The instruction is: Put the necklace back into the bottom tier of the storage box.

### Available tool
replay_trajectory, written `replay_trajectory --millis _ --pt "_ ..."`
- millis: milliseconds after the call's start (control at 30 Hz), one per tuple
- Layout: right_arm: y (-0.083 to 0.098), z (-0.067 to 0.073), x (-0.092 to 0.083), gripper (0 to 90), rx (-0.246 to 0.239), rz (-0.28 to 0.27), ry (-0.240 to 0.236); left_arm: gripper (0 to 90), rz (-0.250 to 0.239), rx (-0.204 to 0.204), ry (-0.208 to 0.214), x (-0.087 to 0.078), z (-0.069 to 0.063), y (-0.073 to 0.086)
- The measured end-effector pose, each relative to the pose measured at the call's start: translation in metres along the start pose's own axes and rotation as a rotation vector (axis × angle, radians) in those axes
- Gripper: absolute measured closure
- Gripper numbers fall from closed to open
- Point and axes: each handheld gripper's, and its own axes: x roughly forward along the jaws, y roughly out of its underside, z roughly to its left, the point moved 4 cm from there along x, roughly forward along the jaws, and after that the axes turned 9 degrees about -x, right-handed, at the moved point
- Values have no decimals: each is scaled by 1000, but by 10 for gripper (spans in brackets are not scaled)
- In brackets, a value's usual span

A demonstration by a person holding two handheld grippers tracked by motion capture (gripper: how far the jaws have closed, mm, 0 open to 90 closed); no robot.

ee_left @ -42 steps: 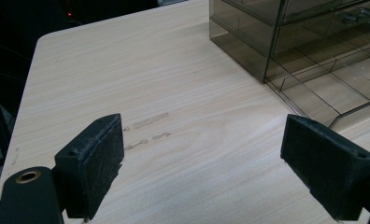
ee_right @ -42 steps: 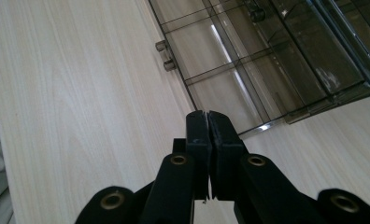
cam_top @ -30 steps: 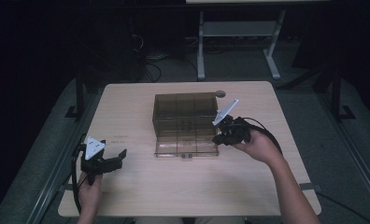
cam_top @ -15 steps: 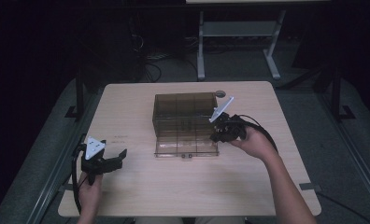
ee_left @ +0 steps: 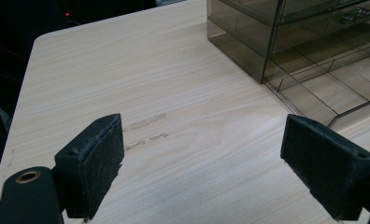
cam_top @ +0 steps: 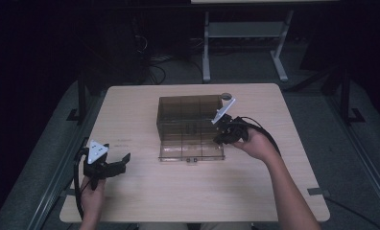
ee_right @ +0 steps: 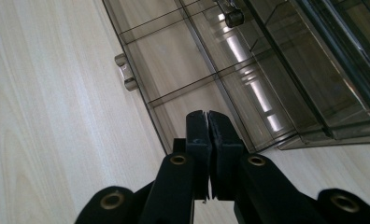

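We see drawer box [cam_top: 190, 117] mid-worktop [cam_top: 130, 201], toward far edge, bottom drawer [cam_top: 192, 151] pulled out toward near edge, likely so compartments lie reachable. We read right hand-held gripper [cam_top: 220, 138] at drawer's right end, jaws pressed together, empty, angled down, probably set to nudge drawer. Left hand-held gripper [cam_top: 123, 160] rests by near-left corner, jaws wide, empty, pointing toward box, forearm low at near edge.

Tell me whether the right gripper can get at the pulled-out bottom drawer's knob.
Probably yes: the right gripper, jaws shut, sits at the smoky clear plastic drawer's right corner, with bare wooden table before the knob.
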Motion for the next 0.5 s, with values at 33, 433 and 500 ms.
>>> replay_trajectory --millis 33,433,500 --pt "0 0 1 875 0 3 1 130 -1 -2 1 0 0 0" --pt "0 -4 19 874 13 17 -7 131 -8 -9 1 0 0 0" --pt "0 -4 21 874 19 20 -9 130 -7 -8 1 0 0 0"
